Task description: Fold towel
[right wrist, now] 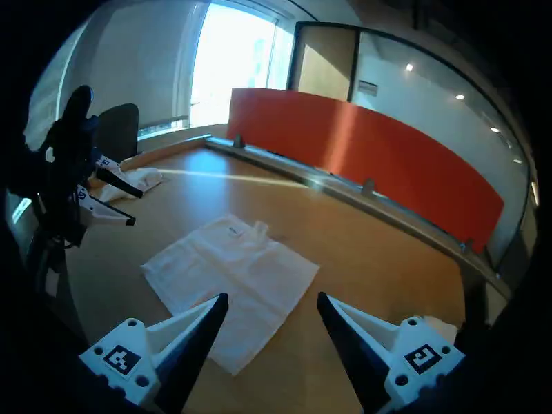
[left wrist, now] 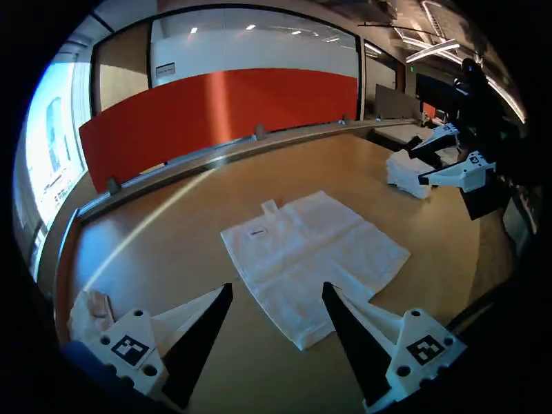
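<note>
The left gripper [left wrist: 277, 286] is wide open and holds nothing. The right gripper [right wrist: 272, 295] is the same, with its fingers spread and empty. Just ahead of both lies the white towel [left wrist: 314, 255], spread flat on the wooden counter [left wrist: 172, 228], with light creases and a small tag [left wrist: 270, 207] at its far edge. I judge the towel to be thin, soft and light (it will hang limp when lifted, and it may slide on the smooth wood). It is therefore best to pinch it at the two corners of one edge, one gripper on each corner.
</note>
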`<control>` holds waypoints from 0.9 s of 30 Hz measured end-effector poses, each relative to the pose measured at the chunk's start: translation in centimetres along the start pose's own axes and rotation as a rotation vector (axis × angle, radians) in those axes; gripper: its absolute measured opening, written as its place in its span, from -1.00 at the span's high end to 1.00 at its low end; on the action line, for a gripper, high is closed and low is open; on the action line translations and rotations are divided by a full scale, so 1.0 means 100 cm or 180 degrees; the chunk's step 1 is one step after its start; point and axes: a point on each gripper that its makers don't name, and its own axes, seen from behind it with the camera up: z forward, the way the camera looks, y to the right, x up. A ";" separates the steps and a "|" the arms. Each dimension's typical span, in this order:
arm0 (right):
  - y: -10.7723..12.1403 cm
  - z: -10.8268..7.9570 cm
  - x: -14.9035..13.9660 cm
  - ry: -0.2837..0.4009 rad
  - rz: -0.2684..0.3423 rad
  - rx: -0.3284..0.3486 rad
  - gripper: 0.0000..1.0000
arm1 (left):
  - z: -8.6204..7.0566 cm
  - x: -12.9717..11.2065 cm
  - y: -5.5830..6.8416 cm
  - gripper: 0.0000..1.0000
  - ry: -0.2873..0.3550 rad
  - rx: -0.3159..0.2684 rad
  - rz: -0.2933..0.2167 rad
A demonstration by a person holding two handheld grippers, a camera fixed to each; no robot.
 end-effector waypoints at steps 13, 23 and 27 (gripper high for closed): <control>-0.022 0.023 -0.057 -0.0282 -0.0041 0.0132 -1.00 | 0.028 -0.052 0.016 -0.93 -0.0326 -0.0164 0.0063; -0.033 0.034 -0.095 -0.0474 -0.0035 0.0207 -1.00 | 0.043 -0.082 0.026 -0.93 -0.0506 -0.0277 0.0118; -0.037 0.039 -0.108 -0.0539 -0.0013 0.0240 -1.00 | 0.049 -0.092 0.030 -0.93 -0.0578 -0.0309 0.0133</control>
